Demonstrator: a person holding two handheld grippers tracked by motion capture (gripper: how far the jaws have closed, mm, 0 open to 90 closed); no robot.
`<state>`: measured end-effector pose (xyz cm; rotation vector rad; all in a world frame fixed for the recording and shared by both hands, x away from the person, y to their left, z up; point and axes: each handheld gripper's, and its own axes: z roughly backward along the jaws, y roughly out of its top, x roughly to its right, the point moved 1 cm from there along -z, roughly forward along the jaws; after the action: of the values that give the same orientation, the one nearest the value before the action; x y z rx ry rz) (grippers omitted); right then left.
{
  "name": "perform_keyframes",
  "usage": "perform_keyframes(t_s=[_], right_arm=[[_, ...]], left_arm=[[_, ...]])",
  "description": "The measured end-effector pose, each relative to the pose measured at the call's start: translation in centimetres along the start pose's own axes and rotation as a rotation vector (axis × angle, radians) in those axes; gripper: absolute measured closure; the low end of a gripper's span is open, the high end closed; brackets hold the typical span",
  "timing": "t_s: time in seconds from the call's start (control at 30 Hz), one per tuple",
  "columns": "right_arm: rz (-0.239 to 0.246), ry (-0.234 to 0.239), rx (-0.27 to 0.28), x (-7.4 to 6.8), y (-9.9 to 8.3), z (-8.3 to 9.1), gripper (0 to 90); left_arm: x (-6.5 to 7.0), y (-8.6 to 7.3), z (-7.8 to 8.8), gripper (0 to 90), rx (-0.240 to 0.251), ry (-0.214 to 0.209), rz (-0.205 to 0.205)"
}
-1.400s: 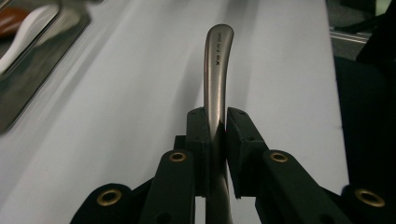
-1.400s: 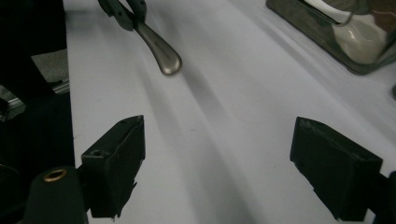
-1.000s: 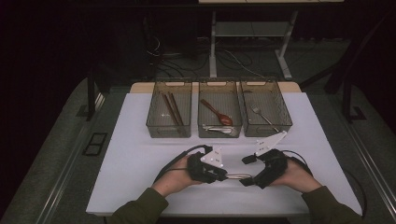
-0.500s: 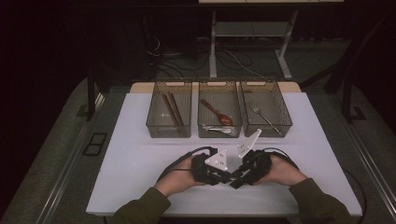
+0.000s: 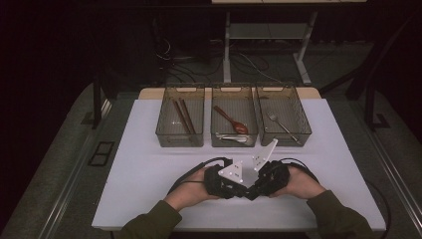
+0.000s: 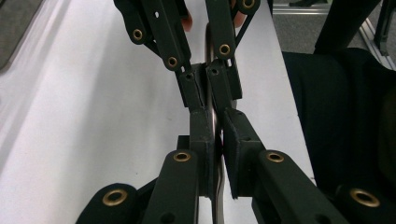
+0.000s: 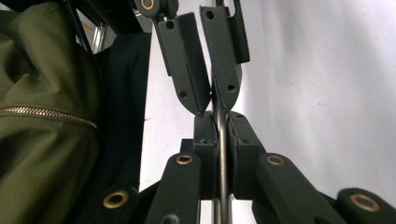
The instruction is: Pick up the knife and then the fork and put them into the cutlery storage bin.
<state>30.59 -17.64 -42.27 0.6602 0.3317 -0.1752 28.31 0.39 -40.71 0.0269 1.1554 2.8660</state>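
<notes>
At the table's front middle my two grippers meet tip to tip. A thin metal utensil handle (image 6: 214,122) runs edge-on between both pairs of jaws; which utensil it is stays hidden. My left gripper (image 5: 244,191) (image 6: 213,116) is shut on it. My right gripper (image 5: 255,191) (image 7: 222,120) has just been closing and now pinches the same metal handle (image 7: 223,154) from the opposite end. In the left gripper view the right gripper's pads (image 6: 223,88) press the handle just beyond my own. A hand holds each gripper.
Three clear bins stand in a row at the back of the white table (image 5: 144,169). The left bin (image 5: 180,144) holds brown chopsticks, the middle bin (image 5: 234,145) a brown spoon and a metal piece, the right bin (image 5: 286,143) a fork. Cables trail beside both hands.
The right hand slid left until its tips met the left gripper's, and its wide-open jaws closed onto the metal handle. The left hand stayed where it was.
</notes>
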Motion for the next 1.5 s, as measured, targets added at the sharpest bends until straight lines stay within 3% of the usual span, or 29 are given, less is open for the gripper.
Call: perform_keyframes(t_s=[0.07,0.17,0.23,0.3,0.47,0.53,0.63,0.83,1.13,1.3,1.37,1.5], right_arm=[[0.003,-0.002,-0.005,-0.1,0.0,0.0,83.7],[0.001,-0.022,0.002,-0.1,0.0,0.1,83.7],[0.0,-0.033,0.004,-0.1,-0.1,0.2,83.7],[0.017,-0.071,0.0,0.2,-0.3,0.5,83.7],[0.002,-0.129,0.024,0.5,-0.7,1.0,83.6],[-0.004,-0.149,0.021,0.6,-0.8,1.1,83.6],[-0.008,-0.167,0.021,0.8,-1.1,1.1,83.6],[-0.013,-0.231,0.034,1.3,-1.7,1.7,83.6],[-0.059,-0.32,0.095,1.8,-2.3,3.3,83.6],[-0.097,-0.355,0.13,2.0,-2.7,4.3,83.6],[-0.133,-0.356,0.159,1.8,-2.7,4.5,83.6],[-0.149,-0.39,0.184,2.0,-2.9,5.1,83.6]], left_arm=[[-0.1,0.0,0.0,81.9,0.001,0.002,-0.004],[0.0,-0.2,0.2,81.0,0.028,0.01,0.027],[-0.2,-0.3,0.7,73.6,0.061,0.018,0.056],[-0.3,-0.6,1.2,70.3,0.074,0.033,0.069],[-0.6,-1.8,2.3,58.7,0.108,0.077,0.113],[-0.6,-2.5,2.9,53.4,0.124,0.114,0.136],[-0.6,-3.7,3.9,46.4,0.158,0.167,0.202],[-0.7,-6.0,6.1,39.9,0.192,0.249,0.294],[0.1,-9.6,7.4,16.4,0.203,0.394,0.443],[0.9,-11.2,7.4,5.4,0.19,0.408,0.467],[1.0,-11.8,7.2,2.0,0.177,0.408,0.482],[1.0,-12.4,6.8,0.0,0.168,0.405,0.5]])
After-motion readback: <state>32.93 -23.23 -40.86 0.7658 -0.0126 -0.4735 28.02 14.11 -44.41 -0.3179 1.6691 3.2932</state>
